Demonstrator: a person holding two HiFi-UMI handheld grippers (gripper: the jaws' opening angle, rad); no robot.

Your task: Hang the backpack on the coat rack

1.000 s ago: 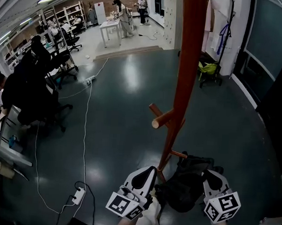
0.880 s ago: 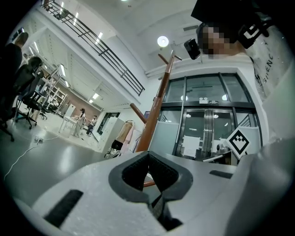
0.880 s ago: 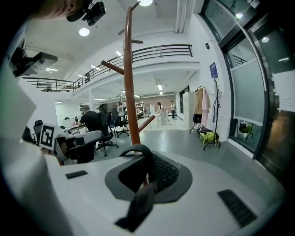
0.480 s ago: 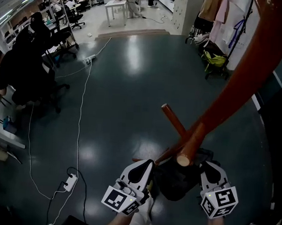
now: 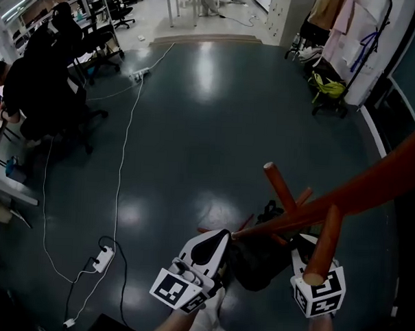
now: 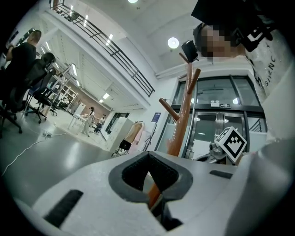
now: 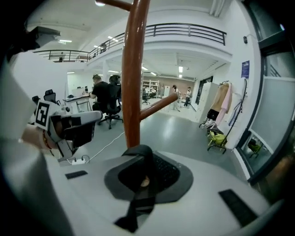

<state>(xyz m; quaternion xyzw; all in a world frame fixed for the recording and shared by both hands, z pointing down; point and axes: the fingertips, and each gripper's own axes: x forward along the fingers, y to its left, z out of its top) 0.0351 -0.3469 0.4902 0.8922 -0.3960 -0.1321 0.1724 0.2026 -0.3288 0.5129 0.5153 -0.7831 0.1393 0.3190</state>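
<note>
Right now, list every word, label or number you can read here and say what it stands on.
"SILENC": on the person's white garment, left gripper view; letters uncertain, rest cut off.
Blue wall sign, right gripper view: too small to read.
Blue sign beside the glass doors: too small to read.
Square markers on the cubes: patterns, no letters.
</note>
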